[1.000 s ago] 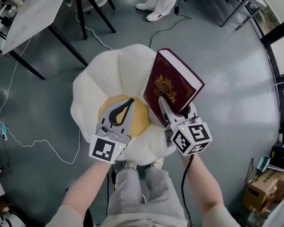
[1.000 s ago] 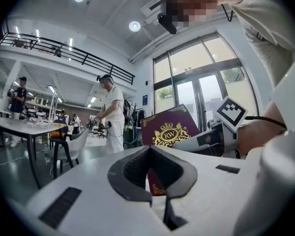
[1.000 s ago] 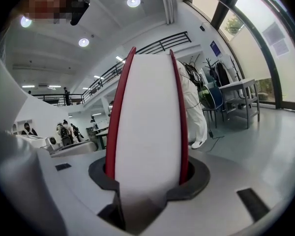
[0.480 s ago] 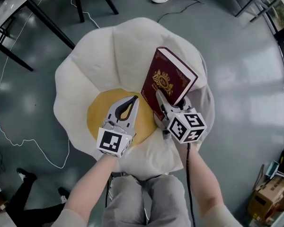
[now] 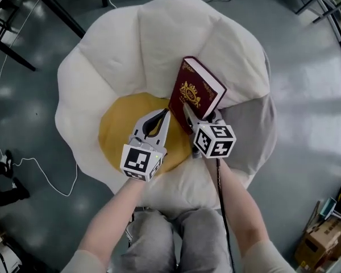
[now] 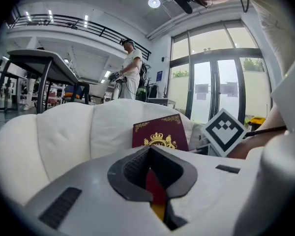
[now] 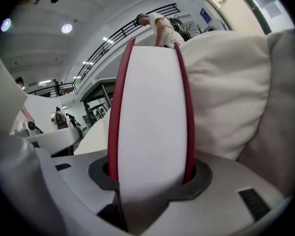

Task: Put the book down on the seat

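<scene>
The seat is a white flower-shaped cushion [image 5: 159, 33] with a round yellow middle [image 5: 119, 132]. My right gripper [image 5: 188, 111] is shut on the lower edge of a maroon book [image 5: 196, 92] with a gold crest. The book stands tilted over the yellow middle's right rim, against a white petal; whether it touches the seat I cannot tell. In the right gripper view the book's white page block [image 7: 150, 117] fills the gap between the jaws. My left gripper [image 5: 165, 114] hangs over the yellow middle, just left of the book, shut with nothing in it. The left gripper view shows the book's cover [image 6: 160, 134].
Black table legs [image 5: 51, 4] stand at the upper left on the grey floor. A white cable [image 5: 45, 169] trails at the left. Cardboard boxes [image 5: 324, 232] sit at the lower right. A person in white [image 6: 130, 65] stands far behind the seat.
Both grippers have come down toward the seat, the right one carrying the book. The seat now fills more of the head view.
</scene>
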Available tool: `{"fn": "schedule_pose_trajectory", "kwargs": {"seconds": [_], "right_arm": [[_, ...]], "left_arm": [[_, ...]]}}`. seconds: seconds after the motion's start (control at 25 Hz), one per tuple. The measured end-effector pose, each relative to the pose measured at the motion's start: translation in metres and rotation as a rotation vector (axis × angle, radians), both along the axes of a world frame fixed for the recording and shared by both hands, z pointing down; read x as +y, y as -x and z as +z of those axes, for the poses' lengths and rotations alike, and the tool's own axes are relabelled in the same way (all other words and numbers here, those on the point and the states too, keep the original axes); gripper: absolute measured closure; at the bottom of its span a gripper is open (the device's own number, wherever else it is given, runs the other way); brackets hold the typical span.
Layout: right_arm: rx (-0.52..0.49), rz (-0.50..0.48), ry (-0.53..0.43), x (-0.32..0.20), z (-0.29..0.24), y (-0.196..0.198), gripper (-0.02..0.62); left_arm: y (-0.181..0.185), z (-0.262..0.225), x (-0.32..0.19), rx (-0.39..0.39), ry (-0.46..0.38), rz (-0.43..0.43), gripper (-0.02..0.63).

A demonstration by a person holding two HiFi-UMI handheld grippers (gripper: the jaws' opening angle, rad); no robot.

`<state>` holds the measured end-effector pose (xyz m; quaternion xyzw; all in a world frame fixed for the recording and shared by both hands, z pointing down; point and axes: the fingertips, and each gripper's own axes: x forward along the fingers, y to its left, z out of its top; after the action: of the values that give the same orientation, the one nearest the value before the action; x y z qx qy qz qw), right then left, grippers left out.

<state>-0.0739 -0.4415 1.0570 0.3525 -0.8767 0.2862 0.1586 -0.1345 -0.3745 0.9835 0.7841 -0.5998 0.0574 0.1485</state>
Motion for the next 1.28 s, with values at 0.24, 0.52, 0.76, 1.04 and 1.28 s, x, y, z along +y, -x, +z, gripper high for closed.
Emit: {"fn": "schedule_pose_trajectory", "kwargs": {"seconds": [0.24,0.52,0.76,1.04,1.28], "right_arm": [[0.058,-0.004,0.091,0.011,0.010,0.001,0.303],[0.130,0.096,0.103,0.016,-0.030,-0.030,0.199],[0.142,0.118,0.004,0.013,-0.120,-0.051,0.199],[0.061,0.155,-0.073,0.018,-0.271,-0.054,0.261],[0.022,0.091,-0.199,0.042,-0.419,-0.059,0.387]], "left_arm": [[0.000,-0.018,0.010,0.016,-0.026,-0.002,0.603],[0.001,-0.069,0.017,0.012,-0.018,0.008,0.603],[-0.005,-0.147,0.017,0.014,-0.062,0.044,0.603],[-0.011,-0.288,0.024,0.011,-0.182,0.106,0.603],[-0.015,-0.412,0.041,0.051,-0.216,0.131,0.603]]}}
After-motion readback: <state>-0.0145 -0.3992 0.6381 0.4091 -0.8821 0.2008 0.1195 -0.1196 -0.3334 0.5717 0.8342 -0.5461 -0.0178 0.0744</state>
